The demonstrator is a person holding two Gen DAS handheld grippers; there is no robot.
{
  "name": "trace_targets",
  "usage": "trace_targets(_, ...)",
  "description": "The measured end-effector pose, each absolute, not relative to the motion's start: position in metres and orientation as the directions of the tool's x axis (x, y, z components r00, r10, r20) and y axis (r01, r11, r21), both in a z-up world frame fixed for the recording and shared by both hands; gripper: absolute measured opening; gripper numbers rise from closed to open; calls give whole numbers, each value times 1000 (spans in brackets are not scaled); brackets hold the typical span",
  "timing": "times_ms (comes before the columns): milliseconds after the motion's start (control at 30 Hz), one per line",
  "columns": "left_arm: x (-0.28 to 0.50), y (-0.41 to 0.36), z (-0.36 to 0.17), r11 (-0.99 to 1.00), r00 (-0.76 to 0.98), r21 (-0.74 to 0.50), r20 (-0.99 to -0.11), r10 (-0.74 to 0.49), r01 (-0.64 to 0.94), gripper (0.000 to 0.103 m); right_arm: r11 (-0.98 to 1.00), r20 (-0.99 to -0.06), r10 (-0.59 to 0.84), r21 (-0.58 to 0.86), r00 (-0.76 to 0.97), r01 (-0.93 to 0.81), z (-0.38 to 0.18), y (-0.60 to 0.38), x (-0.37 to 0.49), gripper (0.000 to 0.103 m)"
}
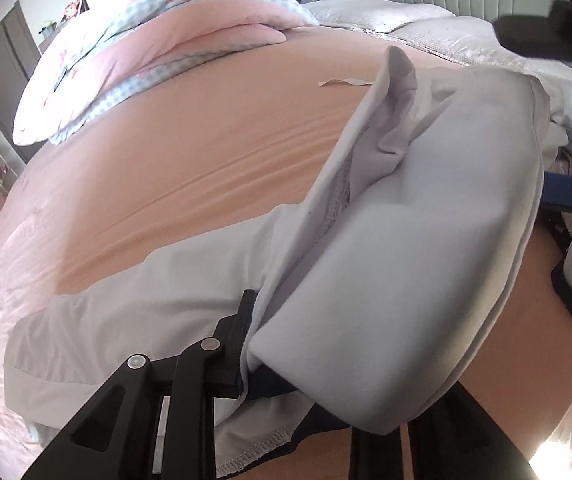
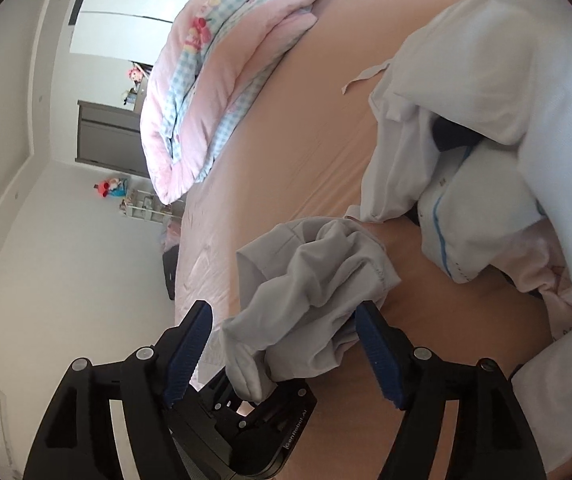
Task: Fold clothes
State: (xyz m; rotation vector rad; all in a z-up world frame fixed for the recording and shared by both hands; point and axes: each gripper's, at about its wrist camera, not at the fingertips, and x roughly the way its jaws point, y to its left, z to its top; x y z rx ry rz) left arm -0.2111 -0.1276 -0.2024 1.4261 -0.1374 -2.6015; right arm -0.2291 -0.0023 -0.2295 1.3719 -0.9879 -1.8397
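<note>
A light grey garment [image 1: 386, 240] stretches from my left gripper [image 1: 262, 360] up across the peach bed sheet [image 1: 206, 152]. That gripper is shut on the garment's near edge. One black finger [image 1: 242, 332] shows and the cloth hides the other. In the right wrist view a bunched end of grey garment [image 2: 310, 300] lies loosely between the blue pads [image 2: 188, 356] of my right gripper [image 2: 282, 356]. Those jaws stand wide apart and are not pressing on the cloth.
A folded pink and blue-checked quilt [image 2: 214, 92] lies at the far side of the bed. A heap of white clothes [image 2: 466, 120] sits to the right. A thin pale strip [image 1: 342, 82] lies on the sheet. Grey pillows [image 1: 426, 28] line the headboard.
</note>
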Motion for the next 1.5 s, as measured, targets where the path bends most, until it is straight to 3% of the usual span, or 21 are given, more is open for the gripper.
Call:
trace_targets(367,-232,-184,-196,-927,-531,-250,-845,68,278,22,-425,-447,-851,895,-277,-138,-271,1,-206,76)
trace_targets(633,-205,-221,-217,-879,-546,-366,-824,154,305,22,-361,-385,-863,923,-329,-133,-262,12,-207,77)
trace_targets(700,-199,-229,-222,-854,-553,-411,-812,185,319,22,-371,-384,-853,923,-353,-106,-255,16,-207,85)
trace_targets(867,-193,-247,-229,-764,-576,-537,-771,271,359,22,-395,-400,-849,915,-346,-88,-253,13,-210,86)
trace_targets(1233,-154,-249,-229,-722,-627,-588,-728,275,366,22,-385,-387,-882,921,-269,-62,-247,-29,-214,86)
trace_targets(1500,-154,-249,-230,-720,-632,-595,-722,282,358,22,-545,-524,-812,838,-258,12,-232,-50,-210,85)
